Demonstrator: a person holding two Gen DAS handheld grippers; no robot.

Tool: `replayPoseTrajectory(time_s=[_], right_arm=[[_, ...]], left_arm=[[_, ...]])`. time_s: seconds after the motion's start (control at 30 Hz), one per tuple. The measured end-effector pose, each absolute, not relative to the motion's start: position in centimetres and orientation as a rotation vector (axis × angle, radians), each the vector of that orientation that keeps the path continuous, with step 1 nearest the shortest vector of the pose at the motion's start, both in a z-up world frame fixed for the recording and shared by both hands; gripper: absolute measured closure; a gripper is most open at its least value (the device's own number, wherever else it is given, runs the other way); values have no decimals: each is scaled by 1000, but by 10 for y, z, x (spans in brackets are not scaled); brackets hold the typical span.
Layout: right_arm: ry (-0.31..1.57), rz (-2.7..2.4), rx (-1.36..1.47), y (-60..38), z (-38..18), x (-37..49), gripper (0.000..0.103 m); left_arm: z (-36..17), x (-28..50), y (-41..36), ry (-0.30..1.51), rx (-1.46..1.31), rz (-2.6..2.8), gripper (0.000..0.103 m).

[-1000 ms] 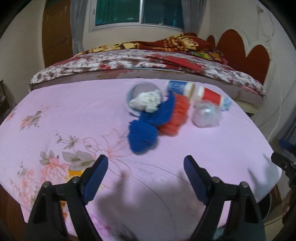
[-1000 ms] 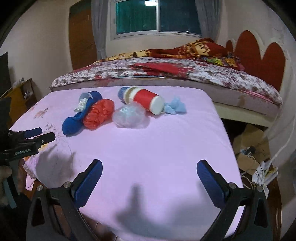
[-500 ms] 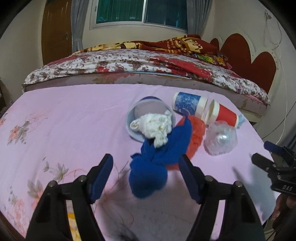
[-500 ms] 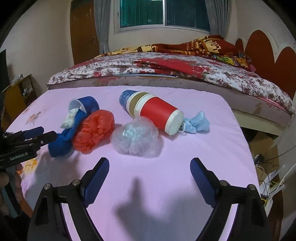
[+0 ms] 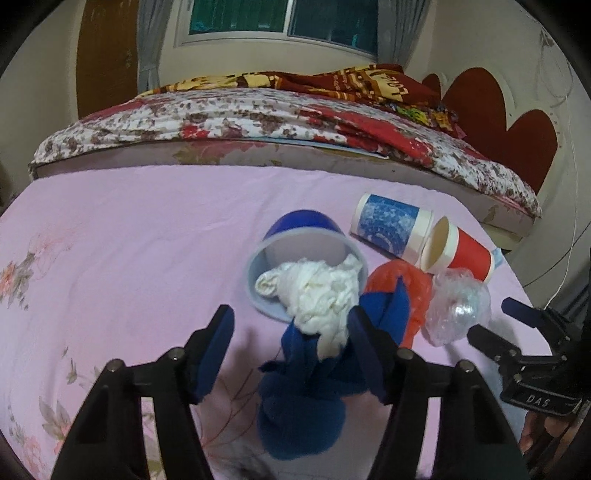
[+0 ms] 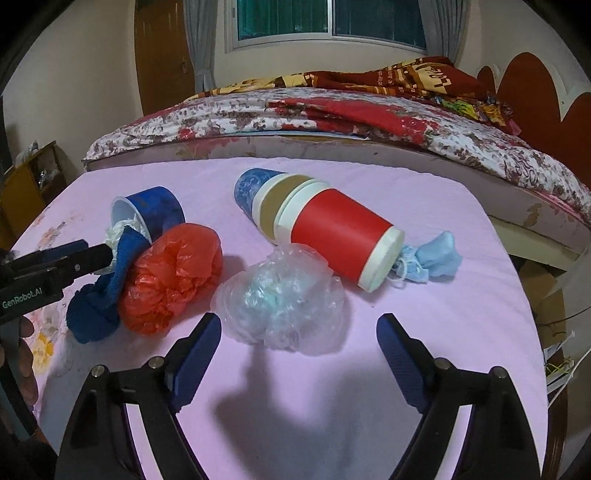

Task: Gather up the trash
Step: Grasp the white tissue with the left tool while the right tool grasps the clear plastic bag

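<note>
Blue cloth (image 5: 306,398) — lengthwise toward camera

A bedroom in a home. A bed (image 6: 369,122) with a floral quilt (image 5: 258,114), a rumpled red blanket (image 6: 406,79) and a scalloped red headboard (image 5: 509,122) stands under a curtained window (image 6: 328,18). A wooden door (image 5: 107,51) is in the far wall, and a pink flowered sheet (image 5: 110,240) covers the near surface.

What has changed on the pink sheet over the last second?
Both tools came closer to the pile, jaws closing. The left tool now straddles the blue cloth, though a grip cannot be confirmed; the right tool nears the clear plastic bag, not yet between its jaws. The cups, the red bag and the rest lie unmoved.
</note>
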State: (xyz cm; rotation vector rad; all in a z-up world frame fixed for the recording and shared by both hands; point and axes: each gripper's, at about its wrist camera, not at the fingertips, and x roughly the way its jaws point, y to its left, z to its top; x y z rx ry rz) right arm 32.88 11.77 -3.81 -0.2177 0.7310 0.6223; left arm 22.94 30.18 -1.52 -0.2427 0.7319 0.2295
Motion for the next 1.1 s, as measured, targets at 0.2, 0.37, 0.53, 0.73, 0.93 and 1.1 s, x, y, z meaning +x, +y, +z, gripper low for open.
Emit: replayPoseTrajectory(time_s=[0.2, 0.37, 0.53, 0.73, 0.93, 1.1], right_arm=[[759, 634, -217, 131, -43, 340, 23], [801, 664, -211, 143, -48, 347, 37], [794, 689, -202, 145, -46, 341, 54], [764, 697, -164, 129, -38, 327, 62], [738, 688, -146, 106, -28, 311, 62], [727, 681, -153, 88, -23, 295, 62]], left_arm=[[-22, 247, 303, 763, -248, 202, 37], [-28, 257, 305, 797, -264, 166, 62], [-26, 252, 302, 784, -250, 172, 66], [-14, 232, 296, 741, -213, 195, 67], [-3, 206, 291, 706, -183, 220, 67], [2, 196, 286, 707, -181, 216, 67]])
